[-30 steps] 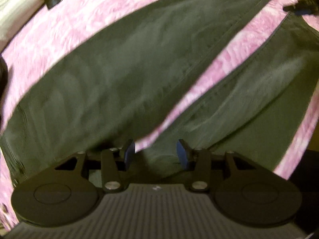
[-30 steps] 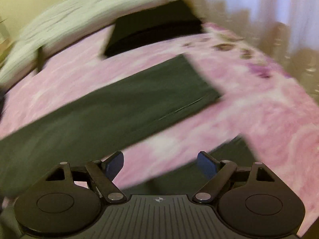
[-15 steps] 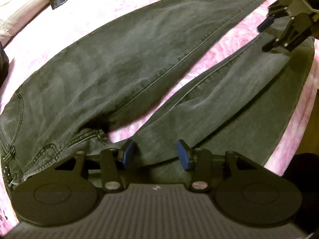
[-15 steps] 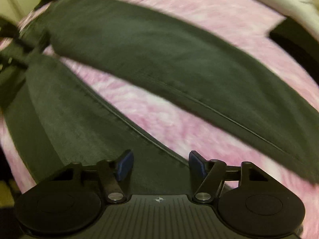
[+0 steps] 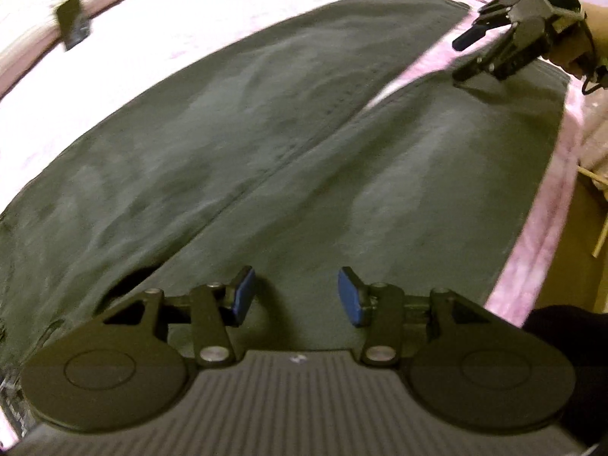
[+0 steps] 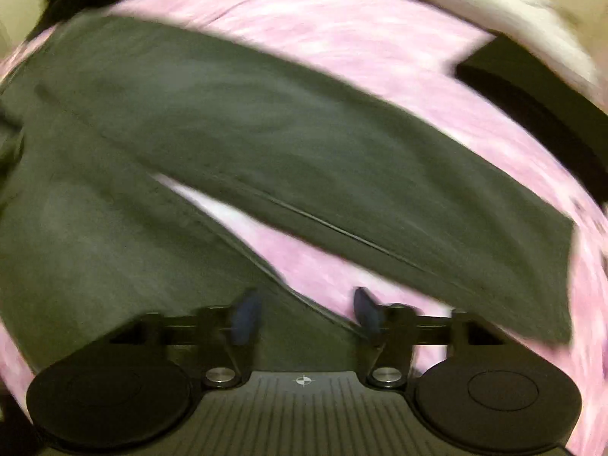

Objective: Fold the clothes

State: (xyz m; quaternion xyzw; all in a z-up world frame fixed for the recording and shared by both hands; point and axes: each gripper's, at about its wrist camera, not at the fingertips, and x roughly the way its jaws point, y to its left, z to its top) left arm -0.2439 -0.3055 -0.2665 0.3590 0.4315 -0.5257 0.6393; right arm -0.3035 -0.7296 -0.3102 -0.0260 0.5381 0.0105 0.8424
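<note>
Beneath our left hand-held gripper (image 5: 292, 290), spread with nothing pinched, the dark jeans (image 5: 266, 144) lie flat on the pink bedspread (image 5: 539, 228), both legs stretching ahead. Our right hand-held gripper (image 6: 304, 309), its jaws opening and empty, hovers over the nearer leg's inner edge, near the cuff.

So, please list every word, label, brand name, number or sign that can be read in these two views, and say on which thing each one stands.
No readable text in either view.
Left gripper: a small pale mark on its ribbed body, too small to read.
Right gripper: a small round crosshair sign on its body, no letters.
Dark trousers: no label or print visible.
Pink cover: only a mottled pattern, blurred.
Dark tag at the edge: blurred, nothing legible.
</note>
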